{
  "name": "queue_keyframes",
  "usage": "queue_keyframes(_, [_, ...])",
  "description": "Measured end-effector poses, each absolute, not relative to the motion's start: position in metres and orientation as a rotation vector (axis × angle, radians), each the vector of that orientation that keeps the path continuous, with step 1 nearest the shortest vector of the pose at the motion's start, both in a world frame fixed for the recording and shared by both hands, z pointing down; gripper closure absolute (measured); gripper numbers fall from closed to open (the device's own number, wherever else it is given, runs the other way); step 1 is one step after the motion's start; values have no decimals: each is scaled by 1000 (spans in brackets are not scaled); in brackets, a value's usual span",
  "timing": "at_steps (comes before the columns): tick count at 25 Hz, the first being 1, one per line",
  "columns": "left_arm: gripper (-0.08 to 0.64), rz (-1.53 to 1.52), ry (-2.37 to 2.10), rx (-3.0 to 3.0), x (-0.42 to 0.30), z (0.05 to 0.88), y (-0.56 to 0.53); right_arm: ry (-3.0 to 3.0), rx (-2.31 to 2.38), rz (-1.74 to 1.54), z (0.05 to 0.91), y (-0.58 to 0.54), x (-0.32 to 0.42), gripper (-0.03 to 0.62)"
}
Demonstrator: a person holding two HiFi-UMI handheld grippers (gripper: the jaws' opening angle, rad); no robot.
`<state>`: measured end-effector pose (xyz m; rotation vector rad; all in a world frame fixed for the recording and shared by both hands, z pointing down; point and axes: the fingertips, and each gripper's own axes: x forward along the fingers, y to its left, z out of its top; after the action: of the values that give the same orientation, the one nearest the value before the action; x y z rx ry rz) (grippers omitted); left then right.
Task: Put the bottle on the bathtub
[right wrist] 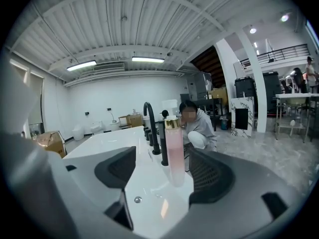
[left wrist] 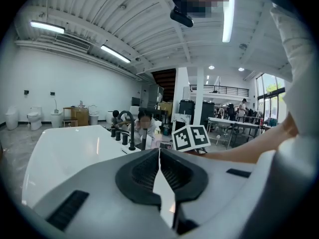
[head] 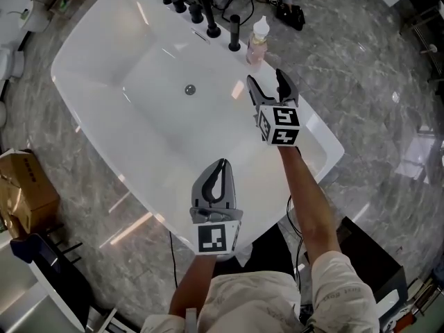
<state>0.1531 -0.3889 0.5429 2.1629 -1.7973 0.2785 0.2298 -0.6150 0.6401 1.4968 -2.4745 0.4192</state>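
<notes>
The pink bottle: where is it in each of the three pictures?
Head view: the bottle stands on the bathtub rim, top centre, right of the black tap.
Left gripper view: too small to pick out; the black tap is left of centre.
Right gripper view: the bottle is at centre, just right of the black tap.
Shared landmark: the black tap.

Pink bottle [head: 257, 41] stands upright on bathtub [head: 89, 50] rim.

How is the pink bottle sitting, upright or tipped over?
Upright: the bottle stands on the bathtub rim, cap uppermost, beside the black faucet.
</notes>
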Motion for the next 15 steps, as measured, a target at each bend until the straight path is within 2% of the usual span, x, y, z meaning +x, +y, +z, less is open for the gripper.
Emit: queue_keyframes(15, [551, 200, -1802, 2272, 127, 468, -336, -2472, 1517, 429, 571, -462, 229, 298])
